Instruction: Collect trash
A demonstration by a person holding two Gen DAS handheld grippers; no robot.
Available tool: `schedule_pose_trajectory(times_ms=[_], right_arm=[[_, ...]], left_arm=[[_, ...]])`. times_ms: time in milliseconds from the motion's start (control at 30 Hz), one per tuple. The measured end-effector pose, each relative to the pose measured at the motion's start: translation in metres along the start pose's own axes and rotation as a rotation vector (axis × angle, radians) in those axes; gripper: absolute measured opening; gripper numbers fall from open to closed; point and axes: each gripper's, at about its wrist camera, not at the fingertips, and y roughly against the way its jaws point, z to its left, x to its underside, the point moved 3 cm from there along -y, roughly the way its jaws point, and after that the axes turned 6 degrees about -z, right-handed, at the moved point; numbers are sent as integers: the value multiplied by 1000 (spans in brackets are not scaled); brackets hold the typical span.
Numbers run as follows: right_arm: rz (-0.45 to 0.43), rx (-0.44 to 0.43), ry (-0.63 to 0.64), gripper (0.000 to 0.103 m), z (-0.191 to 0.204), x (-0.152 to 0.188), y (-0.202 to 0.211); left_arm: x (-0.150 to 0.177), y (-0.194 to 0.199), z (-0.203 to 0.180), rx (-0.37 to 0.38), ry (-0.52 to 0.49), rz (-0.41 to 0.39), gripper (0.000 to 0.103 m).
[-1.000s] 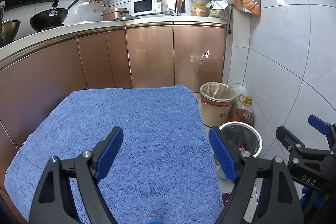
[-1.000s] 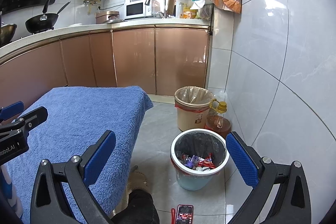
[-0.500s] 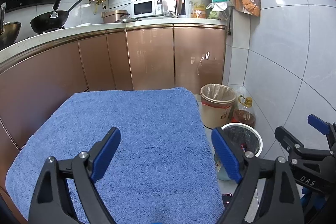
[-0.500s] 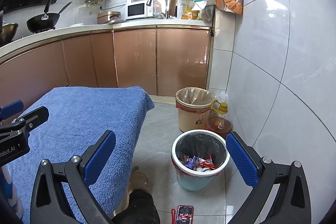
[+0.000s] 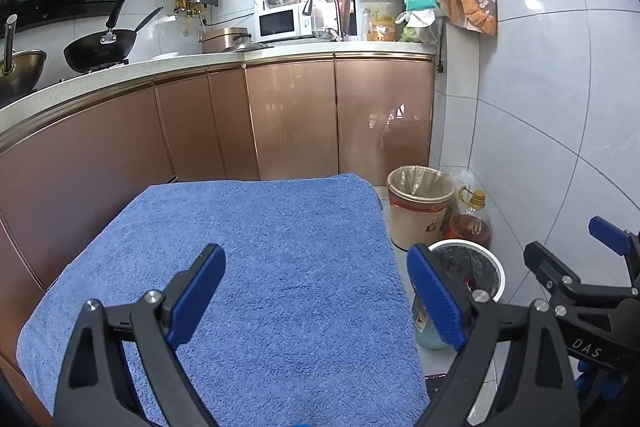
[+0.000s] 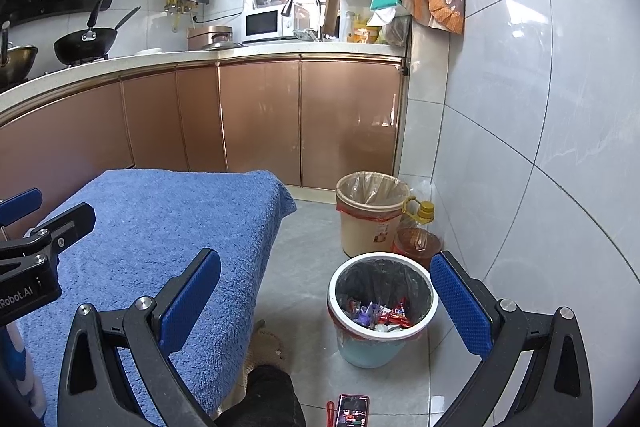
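Since wrappers [image 6: 378, 315] are lying inside the bin [image 6: 382, 341] beside the worktop [image 5: 256, 267], left claw [image 5: 316, 291] is opening empty; right claw [image 6: 326, 301] is hanging wide, holding nothing.

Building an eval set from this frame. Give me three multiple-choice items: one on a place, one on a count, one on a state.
1. Where is the white-rimmed bin holding the wrappers?
A. On the floor, right of the blue towel
B. On the countertop
C. On the towel

2. How many bins stand on the floor?
A. One
B. Two
C. Four

3. What lies on the blue towel?
A. Wrappers
B. A bottle
C. Nothing visible

Answers:
1 A: it stands on the floor tiles beside the towel's edge.
2 B: the white-rimmed bin and the beige bin behind it.
3 C: the towel's surface is bare in both views.
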Motion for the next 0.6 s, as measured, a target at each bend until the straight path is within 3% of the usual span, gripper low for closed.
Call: schedule_pose_trajectory(times_ms=[600], right_arm=[[-4,-10,6,103,-1,-4,-1]], left_arm=[[-4,8,3,-8,1,-39,93]])
